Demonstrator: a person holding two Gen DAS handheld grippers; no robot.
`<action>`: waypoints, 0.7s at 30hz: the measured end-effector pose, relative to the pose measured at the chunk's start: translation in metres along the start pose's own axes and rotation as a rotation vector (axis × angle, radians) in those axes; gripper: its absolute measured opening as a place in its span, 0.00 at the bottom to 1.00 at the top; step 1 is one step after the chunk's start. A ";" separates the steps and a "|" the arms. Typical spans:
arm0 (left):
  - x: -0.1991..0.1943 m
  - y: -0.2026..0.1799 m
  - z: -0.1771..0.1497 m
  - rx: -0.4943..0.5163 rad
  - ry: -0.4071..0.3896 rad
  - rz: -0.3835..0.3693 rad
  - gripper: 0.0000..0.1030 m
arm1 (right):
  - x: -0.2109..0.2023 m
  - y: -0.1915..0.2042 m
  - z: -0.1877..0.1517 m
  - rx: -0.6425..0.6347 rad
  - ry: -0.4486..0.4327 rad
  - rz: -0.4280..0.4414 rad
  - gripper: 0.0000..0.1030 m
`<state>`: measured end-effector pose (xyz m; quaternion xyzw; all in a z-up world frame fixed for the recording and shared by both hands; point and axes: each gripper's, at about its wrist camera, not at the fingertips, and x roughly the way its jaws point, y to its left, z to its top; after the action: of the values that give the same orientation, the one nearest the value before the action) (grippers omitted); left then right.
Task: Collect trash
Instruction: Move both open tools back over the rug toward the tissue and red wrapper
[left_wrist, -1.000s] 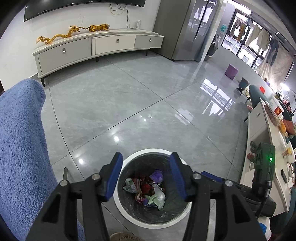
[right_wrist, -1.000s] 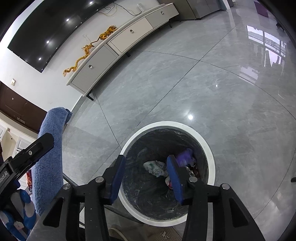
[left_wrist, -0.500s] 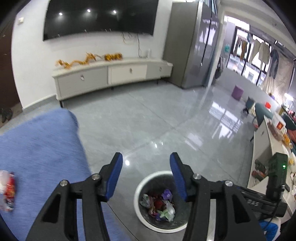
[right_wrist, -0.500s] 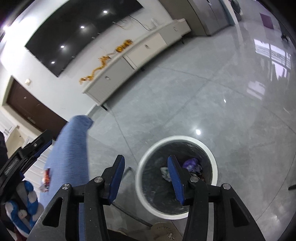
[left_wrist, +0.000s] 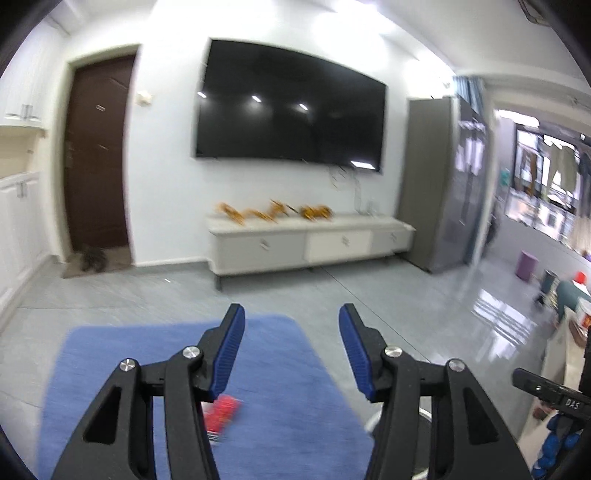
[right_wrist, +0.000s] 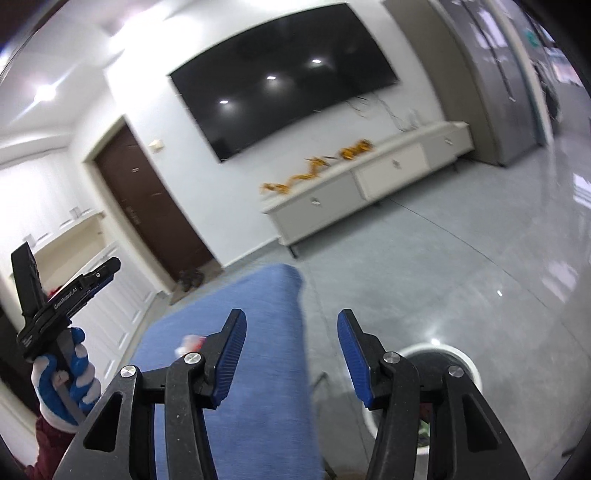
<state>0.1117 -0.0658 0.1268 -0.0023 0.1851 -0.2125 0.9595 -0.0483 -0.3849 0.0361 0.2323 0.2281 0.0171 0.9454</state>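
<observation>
Both cameras have tilted up from the bin toward the TV wall. Left wrist view: the left gripper (left_wrist: 291, 347) is released and empty, with a red wrapper (left_wrist: 221, 408) on the blue blanket (left_wrist: 280, 406) at lower centre, uncollected. Right wrist view: the right gripper (right_wrist: 290, 350) is spread and empty, the wrapper sits left of centre, and the trash bin (right_wrist: 467, 363) at lower right already holds litter.

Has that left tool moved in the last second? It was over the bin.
Yes. The left tool has swung up and left, away from the white-rimmed bin, and now points over the blue cloth toward the red wrapper.
</observation>
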 end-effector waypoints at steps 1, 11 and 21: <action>-0.016 0.015 0.008 -0.006 -0.027 0.027 0.50 | 0.000 0.012 0.003 -0.020 -0.003 0.015 0.48; -0.121 0.123 0.055 -0.045 -0.168 0.218 0.50 | -0.001 0.128 0.019 -0.221 -0.029 0.194 0.48; -0.095 0.180 0.033 -0.067 -0.067 0.223 0.50 | 0.050 0.188 0.010 -0.277 0.049 0.280 0.47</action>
<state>0.1167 0.1344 0.1764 -0.0209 0.1589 -0.0981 0.9822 0.0148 -0.2147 0.1063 0.1289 0.2118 0.1854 0.9509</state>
